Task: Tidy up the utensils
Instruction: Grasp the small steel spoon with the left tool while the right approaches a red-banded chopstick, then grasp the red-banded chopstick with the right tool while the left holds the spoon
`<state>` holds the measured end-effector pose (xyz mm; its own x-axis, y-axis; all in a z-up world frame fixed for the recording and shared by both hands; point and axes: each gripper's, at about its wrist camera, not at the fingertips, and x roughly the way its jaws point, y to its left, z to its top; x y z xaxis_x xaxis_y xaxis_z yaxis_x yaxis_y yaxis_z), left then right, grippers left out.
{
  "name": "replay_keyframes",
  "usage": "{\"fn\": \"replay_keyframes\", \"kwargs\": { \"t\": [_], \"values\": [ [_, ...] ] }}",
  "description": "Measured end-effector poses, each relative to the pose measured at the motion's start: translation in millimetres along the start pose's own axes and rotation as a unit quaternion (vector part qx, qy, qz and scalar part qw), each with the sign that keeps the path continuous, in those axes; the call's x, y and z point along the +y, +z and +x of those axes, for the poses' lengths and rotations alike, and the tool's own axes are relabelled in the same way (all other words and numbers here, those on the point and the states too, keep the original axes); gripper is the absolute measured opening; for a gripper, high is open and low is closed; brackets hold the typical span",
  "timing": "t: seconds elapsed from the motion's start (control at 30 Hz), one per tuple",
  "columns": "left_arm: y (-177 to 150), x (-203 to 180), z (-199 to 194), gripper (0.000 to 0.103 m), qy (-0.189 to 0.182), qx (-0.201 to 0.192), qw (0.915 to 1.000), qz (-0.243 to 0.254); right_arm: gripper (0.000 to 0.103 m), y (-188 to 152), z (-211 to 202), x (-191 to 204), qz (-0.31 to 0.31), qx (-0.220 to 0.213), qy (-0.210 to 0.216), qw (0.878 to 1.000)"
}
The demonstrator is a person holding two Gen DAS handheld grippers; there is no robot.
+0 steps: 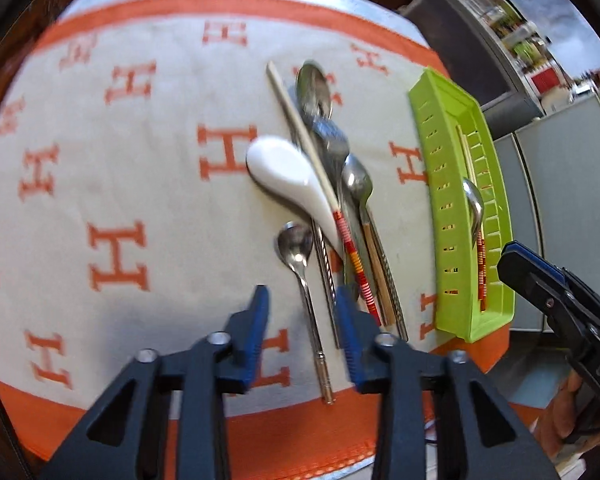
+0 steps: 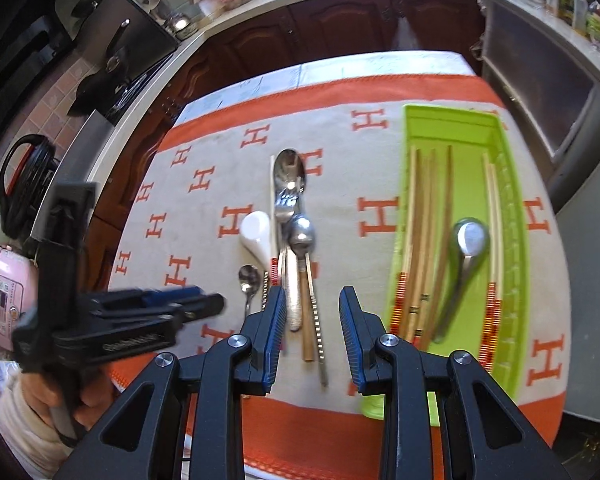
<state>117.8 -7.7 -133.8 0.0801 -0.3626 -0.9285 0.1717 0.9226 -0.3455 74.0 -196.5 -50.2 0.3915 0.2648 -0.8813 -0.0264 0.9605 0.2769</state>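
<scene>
Utensils [image 1: 332,200] lie heaped at the centre of the left wrist frame on an orange-lettered cloth [image 1: 120,160]: white spoon [image 1: 288,172], metal spoons, chopsticks. Right of them, a green tray [image 2: 452,120] holds chopsticks and a spoon [image 2: 466,248]. Left gripper [image 1: 302,316] and right gripper [image 2: 310,312] hang above with jaws apart, gripping nothing.
</scene>
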Motion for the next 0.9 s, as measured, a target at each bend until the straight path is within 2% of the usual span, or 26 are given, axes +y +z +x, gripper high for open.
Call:
{"fn": "replay_keyframes", "kwargs": {
  "t": [0.1, 0.23, 0.47, 0.67, 0.7, 0.73, 0.9],
  "values": [
    [-2.6, 4.8, 14.2, 0.017, 0.0, 0.009, 0.9998, -0.017, 0.029, 0.9, 9.1, 2.6, -0.003, 0.007, 0.006, 1.0],
    [-1.1, 2.5, 23.3, 0.015, 0.0, 0.01, 0.9997, -0.022, 0.029, 1.5, 16.8, 1.7, -0.006, 0.011, 0.008, 1.0],
    [6.8, -19.4, 44.6, 0.015, 0.057, 0.018, 0.9982, -0.003, 0.029, -0.3, 22.9, -6.2, -0.002, 0.015, 0.011, 1.0],
    [6.4, -40.3, 52.3, 0.014, 0.107, 0.004, 0.994, 0.018, 0.029, -2.5, 27.0, -12.4, 0.002, 0.019, 0.013, 1.0],
    [6.1, -43.1, 53.6, 0.008, 0.113, 0.002, 0.9933, 0.022, 0.029, -3.0, 27.7, -12.1, 0.002, 0.02, 0.014, 1.0],
    [5.9, -43.8, 54.2, 0.004, 0.111, 0.0, 0.9936, 0.023, 0.029, -3.1, 28.4, -12.6, 0.002, 0.021, 0.015, 1.0],
    [4.7, -30.2, 50.9, 0.001, 0.075, -0.006, 0.9971, -0.005, 0.029, -2.6, 30.4, -11.0, -0.003, 0.025, 0.025, 0.999]
  ]
}}
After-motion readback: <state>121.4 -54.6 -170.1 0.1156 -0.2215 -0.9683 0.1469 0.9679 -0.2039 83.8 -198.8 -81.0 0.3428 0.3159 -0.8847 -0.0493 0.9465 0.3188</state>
